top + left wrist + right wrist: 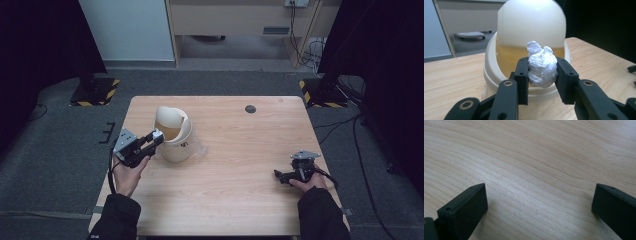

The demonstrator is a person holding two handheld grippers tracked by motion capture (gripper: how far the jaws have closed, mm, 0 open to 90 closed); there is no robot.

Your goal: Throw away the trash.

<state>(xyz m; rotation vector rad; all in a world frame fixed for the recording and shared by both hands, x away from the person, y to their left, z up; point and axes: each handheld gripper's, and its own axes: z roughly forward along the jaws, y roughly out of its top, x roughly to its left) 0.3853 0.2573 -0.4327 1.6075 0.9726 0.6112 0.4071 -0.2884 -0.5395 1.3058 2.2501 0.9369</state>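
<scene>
Clearly the crumpled paper ball [542, 65] in my left claw [542, 77] weighs next to nothing and gives under pressure; I judge it soft and springy, so it needs only a light squeeze, and too hard a pinch would just flatten it further. It is not slippery, since the creased surface catches on the pads [523, 75], and it cannot break, though it could tear or drop out if I loosened my hold carelessly. The best place to hold it is across its middle, which is where my left claw is clenched on it now, one pad on each side. It looks white, wadded into an irregular lump with sharp folds and a small peak sticking up above the jaws. I hold it off the counter [235, 165], just in front of the mouth of the cream-coloured bin [173, 134], a small rounded tub with a domed hood and a yellowish inside. In the high view the bin stands on the left part of the counter with my left claw [156, 136] at its opening. That bin looks light too, I think, and might slide or tip if I knock its rim. My right claw [539, 202] lies well apart near the right edge, its jaws spread wide over bare wood and holding nothing.
</scene>
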